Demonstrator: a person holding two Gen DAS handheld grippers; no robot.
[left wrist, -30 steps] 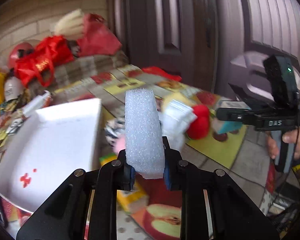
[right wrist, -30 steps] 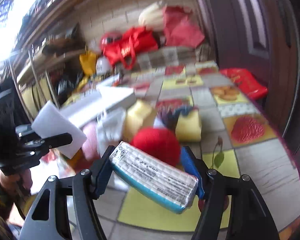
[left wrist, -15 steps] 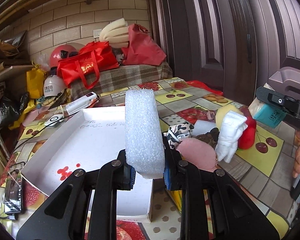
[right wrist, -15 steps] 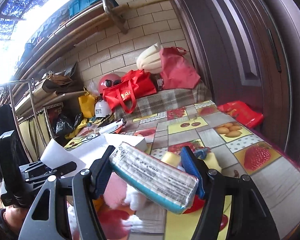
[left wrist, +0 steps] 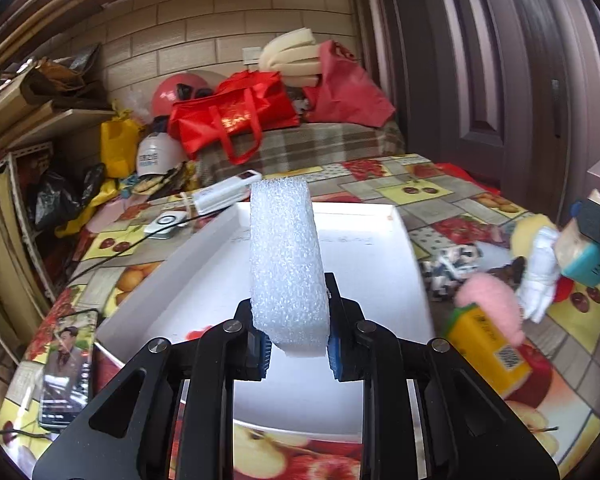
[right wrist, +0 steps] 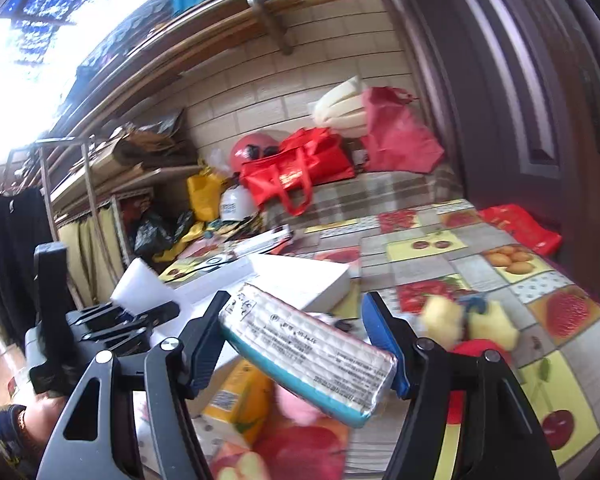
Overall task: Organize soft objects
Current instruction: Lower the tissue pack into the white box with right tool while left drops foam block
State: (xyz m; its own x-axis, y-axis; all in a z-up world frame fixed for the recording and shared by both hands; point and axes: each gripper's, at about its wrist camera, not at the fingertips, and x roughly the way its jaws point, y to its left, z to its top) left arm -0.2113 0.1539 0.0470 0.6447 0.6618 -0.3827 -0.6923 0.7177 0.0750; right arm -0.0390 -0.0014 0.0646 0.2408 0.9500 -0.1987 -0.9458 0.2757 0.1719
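Note:
My left gripper (left wrist: 298, 350) is shut on a white foam block (left wrist: 286, 264) that stands upright between the blue pads, over the near part of a shallow white box (left wrist: 404, 240). In the right wrist view the same left gripper (right wrist: 156, 314) and its foam block (right wrist: 138, 290) show at the left. My right gripper (right wrist: 296, 346) is shut on a teal and white tissue pack (right wrist: 306, 346), held slantwise above the table; the pack (left wrist: 580, 256) also appears at the right edge of the left wrist view. A heap of soft things, among them a pink fluffy piece (left wrist: 490, 304), lies right of the box.
A yellow juice carton (left wrist: 488, 350) lies beside the box. A phone (left wrist: 66, 368) rests at the table's left edge, with a white device (left wrist: 226, 192) and a cable beyond the box. Red bags (left wrist: 236, 116) sit on a bench behind. A dark door (left wrist: 480, 80) stands at the right.
The left gripper has swung left with the foam block, from over the heap to over the white box. The right gripper has moved left and slightly up with the tissue pack.

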